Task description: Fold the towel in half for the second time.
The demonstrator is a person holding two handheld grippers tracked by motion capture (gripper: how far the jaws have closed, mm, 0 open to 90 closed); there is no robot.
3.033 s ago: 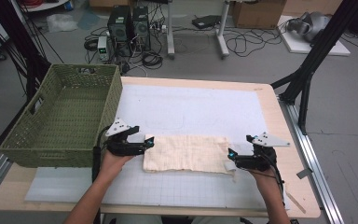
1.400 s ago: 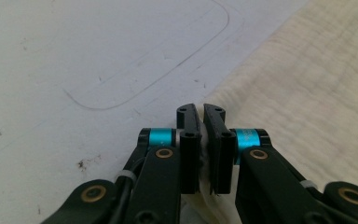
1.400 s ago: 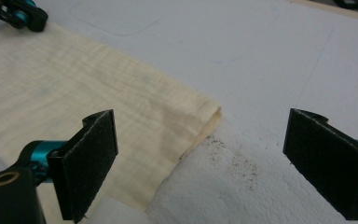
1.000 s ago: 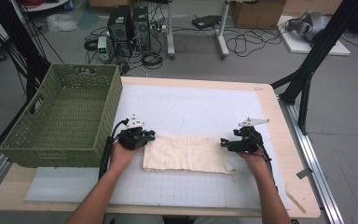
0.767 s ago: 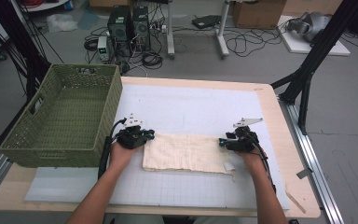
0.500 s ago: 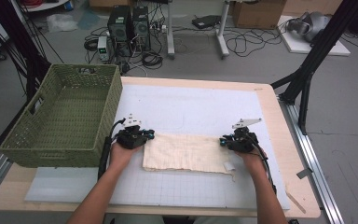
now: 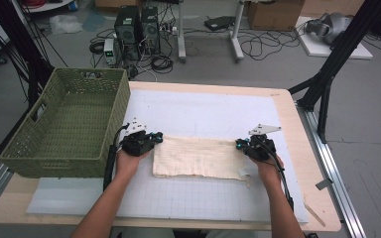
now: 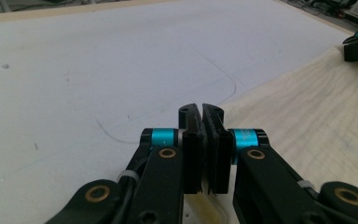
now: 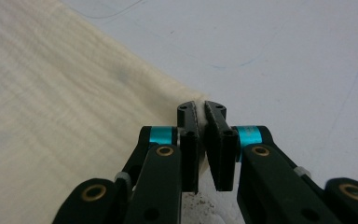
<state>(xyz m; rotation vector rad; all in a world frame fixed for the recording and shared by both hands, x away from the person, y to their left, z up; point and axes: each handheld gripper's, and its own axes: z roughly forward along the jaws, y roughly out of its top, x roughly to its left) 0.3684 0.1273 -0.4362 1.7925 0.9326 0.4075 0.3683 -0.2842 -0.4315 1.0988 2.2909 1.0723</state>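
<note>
Two tongs are pinching the cloth (image 7: 198,157) | left tongs (image 8: 202,116) gripping a far corner | right tongs (image 9: 201,112) just closing on the other | next: lifting both together to fold.

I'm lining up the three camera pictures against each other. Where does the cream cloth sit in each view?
High view: the cream cloth lies flat at centre on the white mat, between the two hand-held grippers.
Left gripper view: it covers the right side, running to the jaws.
Right gripper view: it covers the left side, its corner between the jaws.
Shared landmark: the white mat under the cloth.
</note>
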